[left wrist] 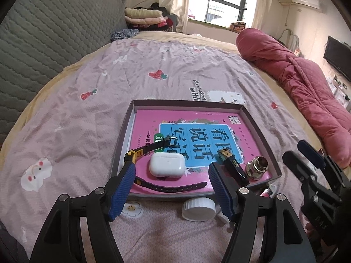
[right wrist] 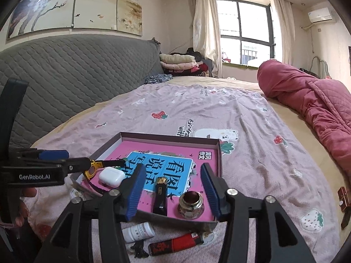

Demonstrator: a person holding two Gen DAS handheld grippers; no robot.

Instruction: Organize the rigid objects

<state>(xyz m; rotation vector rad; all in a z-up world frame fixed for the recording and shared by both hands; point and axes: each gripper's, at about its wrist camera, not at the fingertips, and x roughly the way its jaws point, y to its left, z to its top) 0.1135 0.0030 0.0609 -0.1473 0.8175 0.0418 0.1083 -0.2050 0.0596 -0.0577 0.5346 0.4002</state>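
A shallow dark-rimmed box tray (left wrist: 188,103) (right wrist: 219,155) lies on the bed with a pink book (left wrist: 149,120) (right wrist: 158,148) inside. On the book rest a white earbud case (left wrist: 165,164) (right wrist: 111,176), a black and yellow watch (left wrist: 135,153) (right wrist: 93,171), a black and gold lighter (left wrist: 231,164) (right wrist: 161,197) and a metal fitting (left wrist: 257,166) (right wrist: 190,206). My left gripper (left wrist: 171,167) (right wrist: 76,158) hovers open over the tray's near edge, holding nothing. My right gripper (right wrist: 171,167) (left wrist: 294,150) is open above the lighter and fitting, its pads touching neither.
Outside the tray's near edge lie a white bottle (right wrist: 138,231) (left wrist: 198,207), a red lighter (right wrist: 177,243) and a small black item (right wrist: 139,248). A rolled red quilt (left wrist: 307,87) lies at the right, and a grey headboard (right wrist: 65,76) stands at the left. A brown object (right wrist: 344,197) sits at the far right.
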